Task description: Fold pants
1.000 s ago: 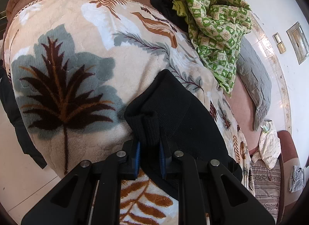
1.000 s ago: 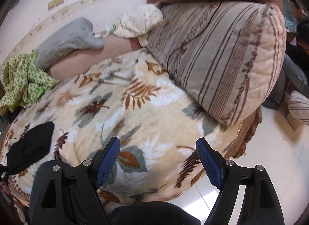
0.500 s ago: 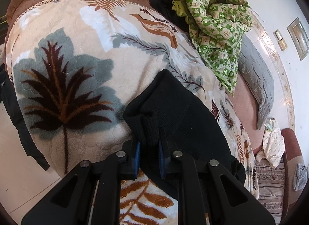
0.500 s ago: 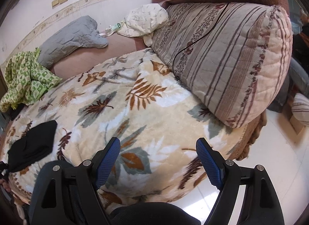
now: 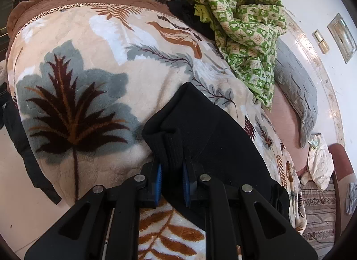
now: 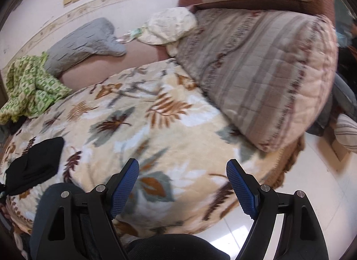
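Observation:
The black pants lie folded into a compact bundle on the leaf-patterned blanket near the bed's edge. My left gripper is shut on a thick ribbed fold of the pants at the bundle's near end. In the right wrist view the pants show as a small dark bundle at the far left of the blanket. My right gripper is open and empty, held above the blanket's near edge, well to the right of the pants.
A green patterned cloth is heaped at the bed's far side beside a grey pillow. A large striped quilted cushion fills the right of the bed. Dark clothing hangs off the bed's left edge. Tiled floor lies beyond.
My left gripper stays shut on the pants, barely shifted. The right gripper's view has swung, with motion blur, and it stays open.

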Motion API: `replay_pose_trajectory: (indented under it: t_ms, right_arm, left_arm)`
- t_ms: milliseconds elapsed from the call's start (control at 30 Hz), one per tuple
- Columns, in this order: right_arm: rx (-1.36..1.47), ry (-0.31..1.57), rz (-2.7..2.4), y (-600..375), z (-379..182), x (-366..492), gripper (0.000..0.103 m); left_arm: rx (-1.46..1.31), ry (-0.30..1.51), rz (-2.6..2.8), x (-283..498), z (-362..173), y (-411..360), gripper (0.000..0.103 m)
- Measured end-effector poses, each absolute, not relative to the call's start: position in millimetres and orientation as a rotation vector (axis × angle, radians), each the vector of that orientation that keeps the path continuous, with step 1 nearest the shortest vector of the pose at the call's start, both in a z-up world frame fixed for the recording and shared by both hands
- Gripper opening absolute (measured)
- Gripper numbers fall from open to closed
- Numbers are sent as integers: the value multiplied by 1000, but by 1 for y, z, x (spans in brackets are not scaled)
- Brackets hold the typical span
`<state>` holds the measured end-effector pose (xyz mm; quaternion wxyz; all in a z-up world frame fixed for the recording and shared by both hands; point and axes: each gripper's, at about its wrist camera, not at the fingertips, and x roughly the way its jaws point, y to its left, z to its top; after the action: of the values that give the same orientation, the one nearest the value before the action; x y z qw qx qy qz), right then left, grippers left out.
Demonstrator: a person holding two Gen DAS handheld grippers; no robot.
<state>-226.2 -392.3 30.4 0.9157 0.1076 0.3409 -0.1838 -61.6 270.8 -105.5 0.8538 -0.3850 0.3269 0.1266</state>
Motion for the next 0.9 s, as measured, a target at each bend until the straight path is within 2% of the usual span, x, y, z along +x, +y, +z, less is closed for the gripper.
replay_pose_trajectory:
  t_ms: [467, 567, 667, 767, 900]
  right_arm:
    - [66, 789, -120, -288, 7, -115, 80]
    - [48, 809, -110, -284, 2, -102, 80]
    - [81, 811, -85, -290, 1, -105, 78]
    - [168, 758, -67, -307, 6, -123, 80]
    - [280, 724, -79, -332, 6, -138, 80]
  left_arm:
    - [-902, 637, 163, -70, -113, 283, 9]
    - [-795, 636, 170, -71, -98, 274, 8]
    - [-595, 550, 162, -75, -60, 250, 8]
    - [-375, 424, 50, -76, -12, 201, 7]
    - [-230, 363, -194, -70, 21, 132, 7]
